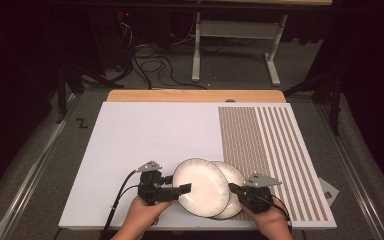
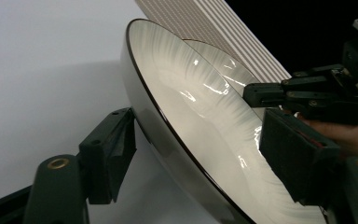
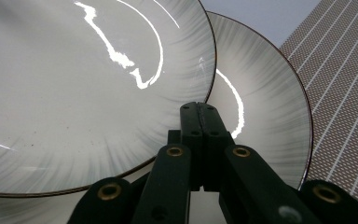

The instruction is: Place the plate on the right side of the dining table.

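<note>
1. The white board (image 1: 145, 135) covers most of the table; its right part carries one panel of brown stripes (image 1: 270, 150), fine stripes on the left and wider ones on the right.
2. There are two plates, both white with a dark rim. The upper plate (image 1: 200, 186) lies overlapping the lower plate (image 1: 232, 176), near the front edge of the board, just at the left border of the striped panel. In the left gripper view the upper plate (image 2: 200, 121) looks tilted, with its edge raised off the board.
3. There are two grippers, one in each hand.
4. The left gripper (image 1: 180, 189) has its two jaws on either side of the rim of the upper plate — one jaw under it, one over it. The jaws are partly spread; I cannot tell if the pads already press on the plate.
5. The right gripper (image 1: 236, 189) has its jaws pressed together with nothing between them — the tips rest over the lower plate, right beside the edge of the upper one (image 3: 198, 109).
</note>
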Motion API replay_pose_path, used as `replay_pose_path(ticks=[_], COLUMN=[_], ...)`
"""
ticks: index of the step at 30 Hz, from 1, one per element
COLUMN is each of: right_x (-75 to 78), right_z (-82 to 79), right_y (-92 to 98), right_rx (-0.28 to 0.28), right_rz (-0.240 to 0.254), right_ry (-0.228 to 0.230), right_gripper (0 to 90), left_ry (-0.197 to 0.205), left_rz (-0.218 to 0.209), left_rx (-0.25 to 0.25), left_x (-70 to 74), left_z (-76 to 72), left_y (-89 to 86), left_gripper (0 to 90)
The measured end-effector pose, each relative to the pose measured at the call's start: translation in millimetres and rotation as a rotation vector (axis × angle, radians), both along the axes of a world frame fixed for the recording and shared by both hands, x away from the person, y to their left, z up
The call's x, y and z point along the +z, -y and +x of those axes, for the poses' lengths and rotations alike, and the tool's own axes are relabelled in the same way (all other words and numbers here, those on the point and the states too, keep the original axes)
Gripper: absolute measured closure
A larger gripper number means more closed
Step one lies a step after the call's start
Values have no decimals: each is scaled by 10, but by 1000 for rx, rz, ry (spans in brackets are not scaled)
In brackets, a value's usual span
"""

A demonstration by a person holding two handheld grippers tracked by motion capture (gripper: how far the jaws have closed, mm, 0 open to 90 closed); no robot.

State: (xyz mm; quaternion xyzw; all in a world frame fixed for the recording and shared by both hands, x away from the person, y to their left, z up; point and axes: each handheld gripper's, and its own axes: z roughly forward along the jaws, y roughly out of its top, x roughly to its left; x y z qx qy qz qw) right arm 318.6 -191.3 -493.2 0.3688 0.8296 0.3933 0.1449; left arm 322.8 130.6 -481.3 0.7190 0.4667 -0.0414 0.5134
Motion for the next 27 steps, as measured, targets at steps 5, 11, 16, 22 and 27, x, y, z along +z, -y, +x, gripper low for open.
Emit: replay_pose_path(ticks=[5,11,16,22,27], right_x=[0,-3,-9,-6,-2], right_z=[-1,0,2,-6,-8], right_y=[-5,-11,-9,-12,-6], right_rx=[0,-1,0,-1,-5], right_rz=[-8,-4,-6,-13,-8], right_ry=[7,8,11,13,20], right_gripper=[900,900,900,900,900], left_ry=[-23,-75,-106,-127,-130], left_rz=[30,60,54,99,113], left_rx=[9,-13,10,24,28], left_x=[-39,-66,-49,-18,-14], left_z=[30,50,51,51,53], left_y=[42,87,84,92,92], left_gripper=[348,450,489,572,591])
